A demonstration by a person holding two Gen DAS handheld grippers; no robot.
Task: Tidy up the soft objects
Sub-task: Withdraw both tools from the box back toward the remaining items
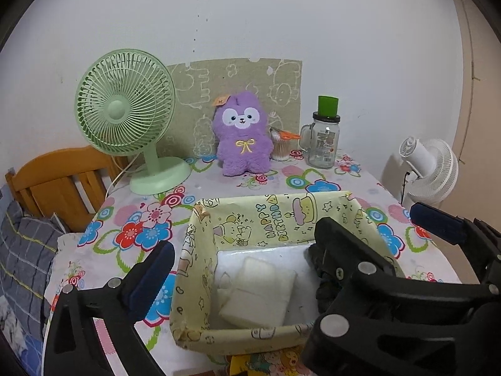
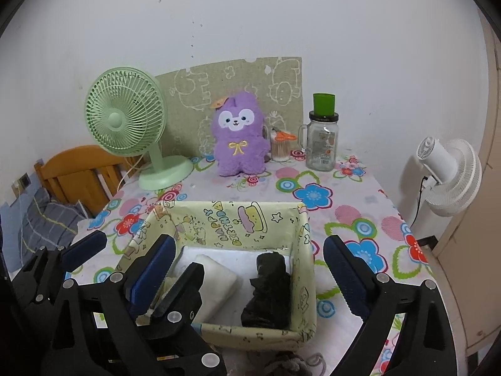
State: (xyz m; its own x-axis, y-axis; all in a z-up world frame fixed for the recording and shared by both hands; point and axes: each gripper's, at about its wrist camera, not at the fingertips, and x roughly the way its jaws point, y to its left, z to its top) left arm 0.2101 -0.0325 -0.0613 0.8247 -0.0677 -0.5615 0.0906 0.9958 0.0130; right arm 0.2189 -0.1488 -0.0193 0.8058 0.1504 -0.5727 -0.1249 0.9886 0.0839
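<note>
The table (image 2: 360, 194) wears a white cloth printed with bright red, blue and pink flowers. Along its far edge, against the wall, stand a mint-green desk fan (image 2: 131, 125) on the left, a purple plush toy (image 2: 239, 139) sitting upright in the middle, a small cup of cotton swabs (image 2: 279, 148) just beside it, and a glass mug jar (image 2: 322, 144) with a green cap to the right. A patterned board (image 2: 238, 75) leans up behind them. Nearer the front sits a yellow birthday-print box (image 2: 305, 269), resting squarely on the cloth, well apart from the back row.
</note>
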